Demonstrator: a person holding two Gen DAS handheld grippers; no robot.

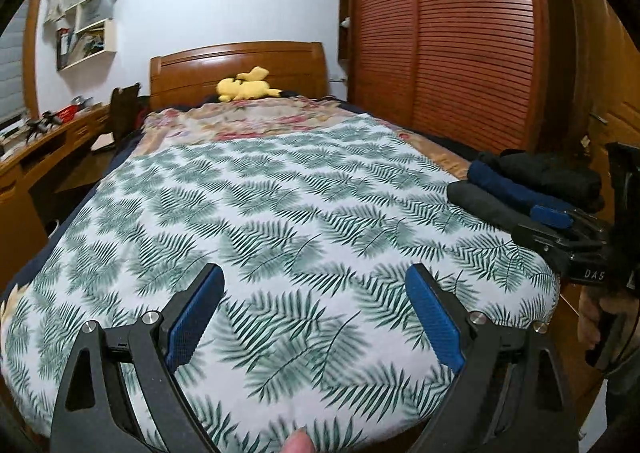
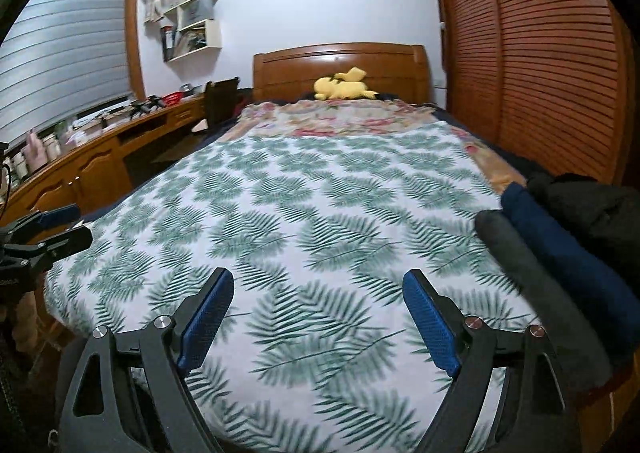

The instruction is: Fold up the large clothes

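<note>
Now, step: between garments, folded stack (image 2: 560,253) at three o'clock.
Tongs: left gripper (image 1: 316,309) and right gripper (image 2: 320,313) wide, empty.
Next: fetch another garment.

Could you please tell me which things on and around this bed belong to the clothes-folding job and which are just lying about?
Job: folded grey garment, folded navy garment, black garment, leaf-print cover, left gripper, right gripper, both open and empty.

Lying about: yellow plush toy, wall shelves, desk clutter.
</note>
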